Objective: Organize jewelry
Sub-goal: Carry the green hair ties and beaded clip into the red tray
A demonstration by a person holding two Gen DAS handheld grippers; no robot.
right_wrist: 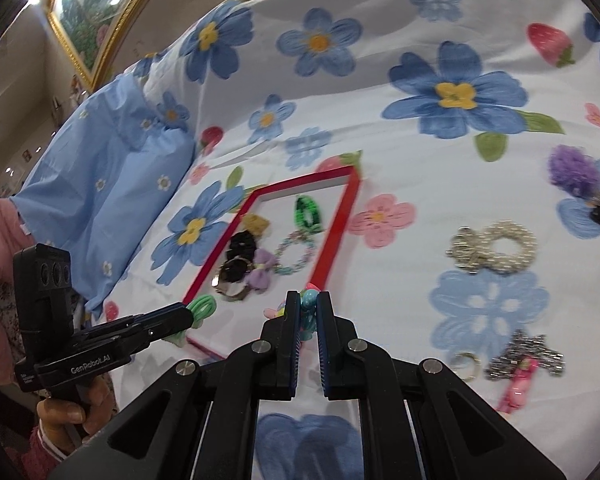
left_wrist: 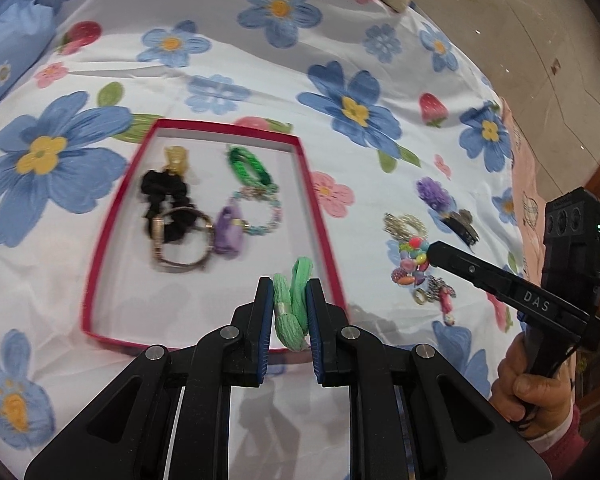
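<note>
A red-rimmed shallow box [left_wrist: 324, 216] [right_wrist: 336, 236] lies on the flowered sheet. It holds a black scrunchie [left_wrist: 166, 196], a gold piece [left_wrist: 176, 160], a dark green braided band [left_wrist: 248, 166], a beaded bracelet [left_wrist: 266, 210], a purple bow [left_wrist: 228, 230] and a bangle [left_wrist: 182, 246]. My left gripper [left_wrist: 288, 294] is shut on a light green hair tie [left_wrist: 290, 304] over the box's near right corner; it also shows in the right wrist view [right_wrist: 200, 306]. My right gripper [right_wrist: 309, 300] is shut on a colourful bead bracelet [right_wrist: 309, 308], right of the box; in the left wrist view its tip [left_wrist: 432, 252] meets those beads [left_wrist: 410, 264].
Loose on the sheet right of the box: a pearl bracelet [right_wrist: 496, 246], a purple pom-pom tie [right_wrist: 576, 172], a black clip [left_wrist: 462, 228], a ring [right_wrist: 466, 364], a silver chain with a pink charm [right_wrist: 524, 364]. A blue pillow [right_wrist: 112, 184] lies left. The bed edge drops off at the right [left_wrist: 516, 168].
</note>
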